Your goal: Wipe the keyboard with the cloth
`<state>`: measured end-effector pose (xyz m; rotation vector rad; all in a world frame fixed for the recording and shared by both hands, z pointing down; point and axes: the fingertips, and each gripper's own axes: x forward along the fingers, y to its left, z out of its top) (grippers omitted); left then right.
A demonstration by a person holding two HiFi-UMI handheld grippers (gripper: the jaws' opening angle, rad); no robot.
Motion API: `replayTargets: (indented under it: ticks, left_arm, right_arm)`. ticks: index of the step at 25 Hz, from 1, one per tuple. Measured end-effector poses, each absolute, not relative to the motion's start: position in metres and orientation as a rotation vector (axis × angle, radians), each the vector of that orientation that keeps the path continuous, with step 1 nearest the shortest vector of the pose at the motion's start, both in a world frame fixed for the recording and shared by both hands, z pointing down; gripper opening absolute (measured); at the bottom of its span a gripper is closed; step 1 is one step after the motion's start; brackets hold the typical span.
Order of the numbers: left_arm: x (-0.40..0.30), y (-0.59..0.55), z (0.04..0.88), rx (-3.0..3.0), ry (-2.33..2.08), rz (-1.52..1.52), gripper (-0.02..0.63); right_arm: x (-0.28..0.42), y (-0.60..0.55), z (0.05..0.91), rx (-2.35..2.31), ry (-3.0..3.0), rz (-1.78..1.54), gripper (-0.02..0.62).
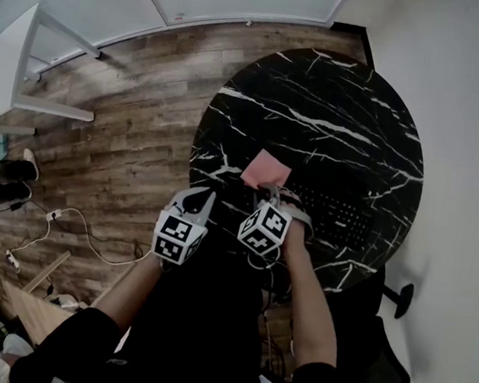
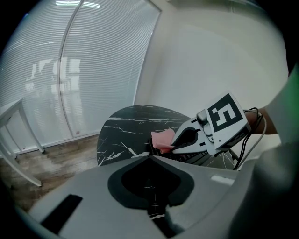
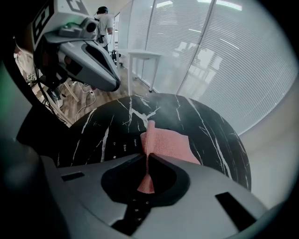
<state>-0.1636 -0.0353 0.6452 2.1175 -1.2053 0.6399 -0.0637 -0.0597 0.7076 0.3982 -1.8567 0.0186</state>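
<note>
Right tongs (image 3: 145, 158) pinch pink cloth (image 3: 166, 143) by keyboard (image 1: 340, 215); left tongs (image 2: 150, 157) closed.

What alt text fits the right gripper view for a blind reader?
The right gripper is shut on a pink cloth over a black keyboard on a round black marble table. The left gripper hangs at upper left.

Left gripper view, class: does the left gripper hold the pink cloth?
No: the left gripper has its fingers closed on nothing, while the pink cloth is pinched by the right gripper ahead.
</note>
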Motion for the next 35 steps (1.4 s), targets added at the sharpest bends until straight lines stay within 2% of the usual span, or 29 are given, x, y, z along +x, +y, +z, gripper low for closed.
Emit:
replayTargets:
  ticks: [29,35]
  left_arm:
    - [-0.165,0.011,0.656,2.145,-1.132,0.685,-0.003]
    - [-0.159,0.012,0.649,2.17,-1.108,0.689,-0.003]
  right_arm:
    - [-0.072,0.015,0.717,0.423,-1.844,0.083,0.011]
    - [-0.068,0.005,0.697,0.505,-1.862,0.039,0.011]
